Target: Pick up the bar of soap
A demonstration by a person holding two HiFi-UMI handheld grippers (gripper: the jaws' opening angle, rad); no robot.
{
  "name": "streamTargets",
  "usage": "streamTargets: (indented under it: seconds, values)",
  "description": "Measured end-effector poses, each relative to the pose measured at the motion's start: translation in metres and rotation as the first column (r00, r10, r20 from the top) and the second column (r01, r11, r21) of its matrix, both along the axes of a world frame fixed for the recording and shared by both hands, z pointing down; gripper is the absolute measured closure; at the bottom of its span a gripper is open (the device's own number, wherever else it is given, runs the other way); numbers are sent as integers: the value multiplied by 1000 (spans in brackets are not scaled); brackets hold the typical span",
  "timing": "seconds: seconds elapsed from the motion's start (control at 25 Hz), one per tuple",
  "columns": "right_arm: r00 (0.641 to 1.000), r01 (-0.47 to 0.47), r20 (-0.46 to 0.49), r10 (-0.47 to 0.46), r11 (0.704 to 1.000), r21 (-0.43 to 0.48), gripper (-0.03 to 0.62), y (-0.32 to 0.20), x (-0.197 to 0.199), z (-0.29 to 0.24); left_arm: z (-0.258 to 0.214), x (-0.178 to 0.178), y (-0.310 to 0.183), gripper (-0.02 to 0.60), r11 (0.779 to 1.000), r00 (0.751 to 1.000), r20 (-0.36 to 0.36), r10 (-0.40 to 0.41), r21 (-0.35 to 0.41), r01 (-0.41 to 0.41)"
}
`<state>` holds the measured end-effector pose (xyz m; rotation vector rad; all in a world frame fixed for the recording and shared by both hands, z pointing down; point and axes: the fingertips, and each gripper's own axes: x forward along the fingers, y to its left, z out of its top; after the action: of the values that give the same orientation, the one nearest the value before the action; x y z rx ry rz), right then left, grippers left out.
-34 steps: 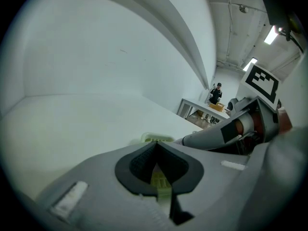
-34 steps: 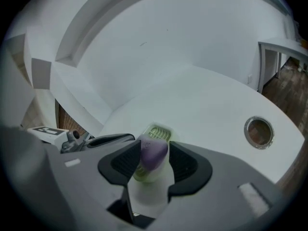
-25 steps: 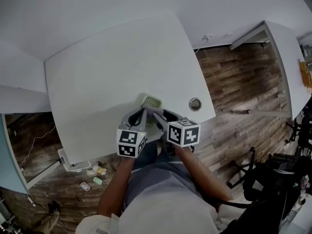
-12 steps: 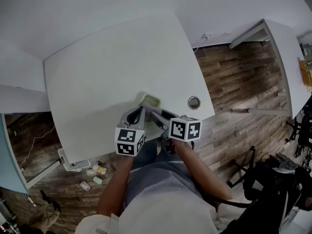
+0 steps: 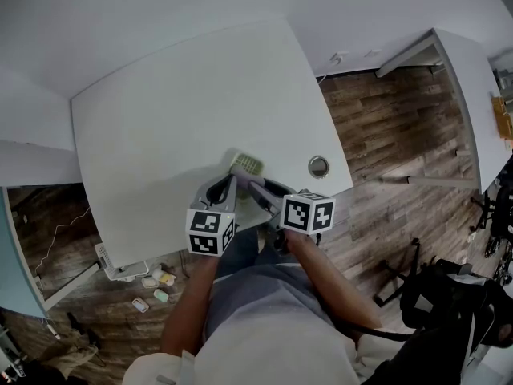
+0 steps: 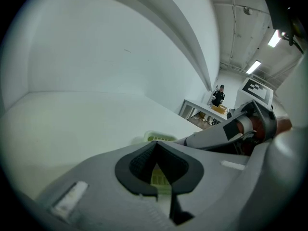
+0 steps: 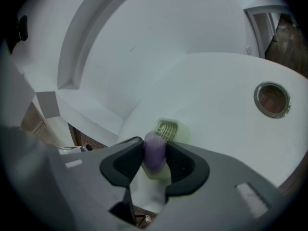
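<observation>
Narrower than before, right gripper [image 7: 155,147] closing, seemingly touching rounded purple soap [image 7: 154,157].

left gripper [image 6: 155,146] jaws fully together, empty. right gripper [image 7: 155,147] jaws closing, bar of soap [image 7: 155,158] between, touching both pads. grippers side by side.

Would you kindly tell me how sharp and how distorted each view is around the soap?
Head view: evenly lit, strong fisheye bowing the table edges, soap dish small but clear. Left gripper view: dish soft, dark vignette at the corners. Right gripper view: purple soap between the closing jaws blurred, close to the lens.
</observation>
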<state>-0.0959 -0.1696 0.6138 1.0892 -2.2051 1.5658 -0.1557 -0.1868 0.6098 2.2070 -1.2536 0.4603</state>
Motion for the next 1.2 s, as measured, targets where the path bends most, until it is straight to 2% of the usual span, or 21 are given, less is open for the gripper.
streamTargets:
  seconds: [0.32, 0.76, 1.0, 1.04, 1.2]
  values:
    - [996, -35, 83, 37, 999, -29, 451, -2, 1, -6, 5, -14, 5, 583, 998, 999, -10, -47, -31, 46]
    - [957, -137, 241, 161, 984, -117, 456, -13, 12, -9, 8, -10, 5, 583, 997, 998, -42, -47, -55, 45]
    - [944, -176, 268, 193, 980, -88, 456, -22, 21, -16, 2, 0, 6, 579, 996, 989, -140, -54, -81, 43]
    - [943, -177, 271, 192, 981, -79, 456, -23, 21, -17, 1, 2, 6, 535, 995, 986, -158, -53, -90, 39]
    - [944, -172, 276, 182, 983, -60, 456, -27, 25, -20, 0, 5, -1, 525, 994, 982, -180, -60, -100, 42]
